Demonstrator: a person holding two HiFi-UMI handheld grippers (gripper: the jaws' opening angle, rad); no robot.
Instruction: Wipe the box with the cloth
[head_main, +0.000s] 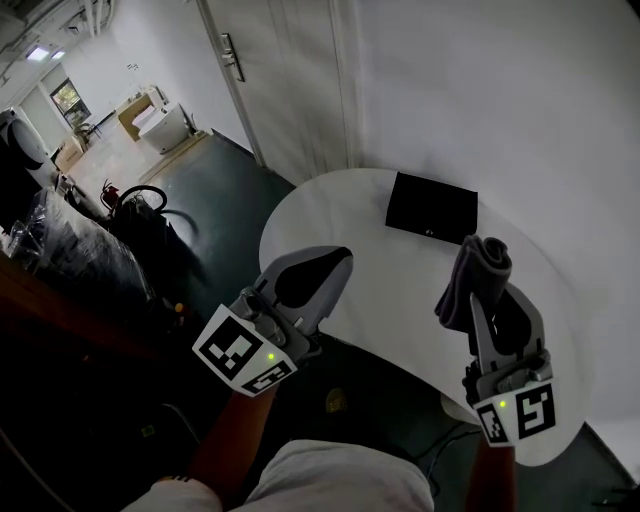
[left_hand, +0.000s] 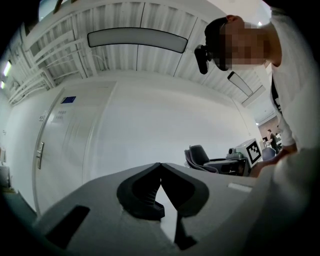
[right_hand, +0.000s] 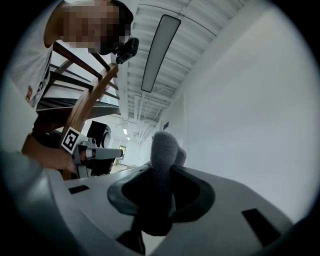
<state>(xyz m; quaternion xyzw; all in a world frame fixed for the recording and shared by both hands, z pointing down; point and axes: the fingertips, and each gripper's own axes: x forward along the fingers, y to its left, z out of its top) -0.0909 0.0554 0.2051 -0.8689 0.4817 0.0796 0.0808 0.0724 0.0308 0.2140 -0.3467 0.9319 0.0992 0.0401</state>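
Observation:
A flat black box (head_main: 431, 208) lies on the far side of the round white table (head_main: 400, 300). My right gripper (head_main: 484, 272) is raised above the table's right part, shut on a folded grey cloth (head_main: 472, 280) that sticks up past its tips and hangs down on one side. The right gripper view shows the cloth (right_hand: 164, 170) pinched between the jaws, pointing at the wall and ceiling. My left gripper (head_main: 335, 258) hovers over the table's near left edge, shut with nothing in it; its jaw tips (left_hand: 160, 165) meet. Both grippers are well short of the box.
A white wall and a door (head_main: 262, 80) stand behind the table. Dark floor, a black-wrapped bundle (head_main: 70, 245) and clutter lie to the left. The person's knee (head_main: 340, 480) is at the bottom, below the table's near edge.

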